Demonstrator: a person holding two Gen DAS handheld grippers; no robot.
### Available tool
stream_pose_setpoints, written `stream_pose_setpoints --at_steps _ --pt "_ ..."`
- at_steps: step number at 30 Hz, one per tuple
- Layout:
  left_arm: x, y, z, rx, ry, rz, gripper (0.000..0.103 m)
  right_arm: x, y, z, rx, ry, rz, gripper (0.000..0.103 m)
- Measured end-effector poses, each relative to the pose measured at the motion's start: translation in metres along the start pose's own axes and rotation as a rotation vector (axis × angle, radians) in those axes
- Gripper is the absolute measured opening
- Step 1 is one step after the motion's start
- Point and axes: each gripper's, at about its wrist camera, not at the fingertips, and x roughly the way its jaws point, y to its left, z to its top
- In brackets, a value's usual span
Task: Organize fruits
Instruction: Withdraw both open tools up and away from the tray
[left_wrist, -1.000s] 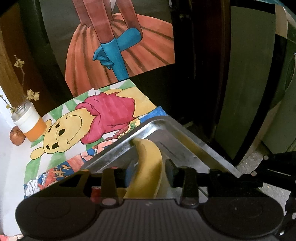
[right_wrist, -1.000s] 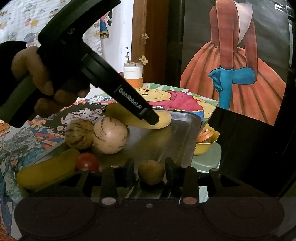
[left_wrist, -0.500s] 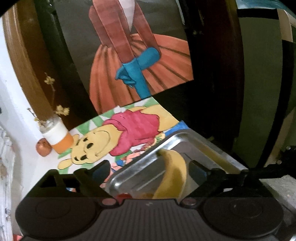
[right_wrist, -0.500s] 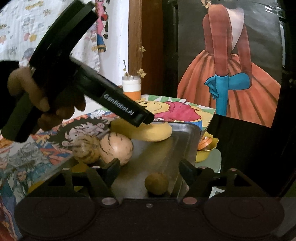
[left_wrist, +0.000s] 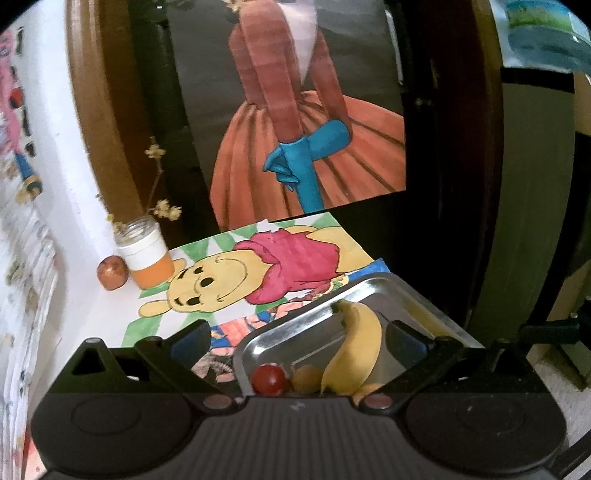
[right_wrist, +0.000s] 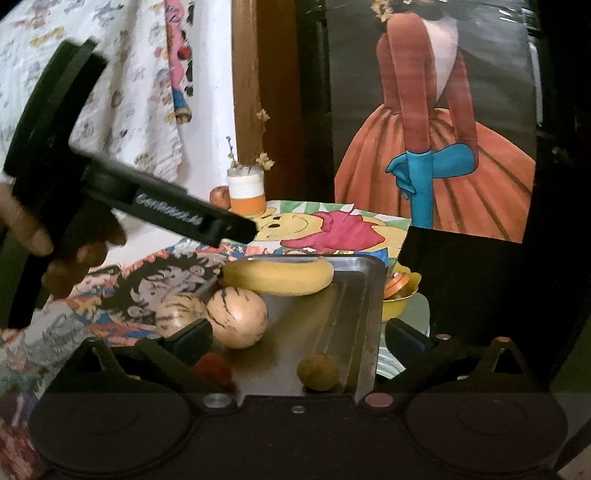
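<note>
A steel tray (right_wrist: 364, 295) holds a yellow banana (right_wrist: 277, 275), two striped pale melons (right_wrist: 238, 317), a small brown fruit (right_wrist: 318, 372) and a red tomato (right_wrist: 214, 365). My right gripper (right_wrist: 299, 338) is open and empty, above the tray's near end, over the brown fruit. In the left wrist view the tray (left_wrist: 369, 288) shows the banana (left_wrist: 356, 350), the tomato (left_wrist: 269, 378) and a small yellow fruit (left_wrist: 306, 377). My left gripper (left_wrist: 299, 338) is open and empty, raised above the tray; its body (right_wrist: 166, 214) shows in the right wrist view.
A jar with dry flowers (left_wrist: 146, 251) and a small reddish fruit (left_wrist: 112, 272) stand at the table's back left by the wall. A yellow bowl (right_wrist: 400, 291) sits on a lower stand right of the tray. Drawings cover the table; a dark door stands behind.
Both grippers have opened and pulled back and up. The left let go of the banana, the right let go of the brown fruit; both fruits now lie on the tray.
</note>
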Motion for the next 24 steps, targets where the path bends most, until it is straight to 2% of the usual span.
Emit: stream_pose_setpoints --at_steps 12,16,20,24 --pt "-0.034 0.024 -0.035 -0.137 -0.008 0.089 0.103 -0.019 0.015 0.004 0.029 -0.022 -0.031 0.102" --pt "-0.042 0.028 -0.049 -0.217 -0.003 0.093 0.103 -0.025 0.019 0.007 0.021 -0.035 -0.044 0.102" --pt "-0.051 0.034 -0.070 -0.313 0.010 0.093 0.103 -0.027 0.028 0.005 -0.013 -0.011 -0.053 0.102" --pt "-0.057 0.036 -0.086 -0.373 0.040 0.131 0.103 -0.031 0.035 0.002 -0.022 -0.006 -0.084 0.102"
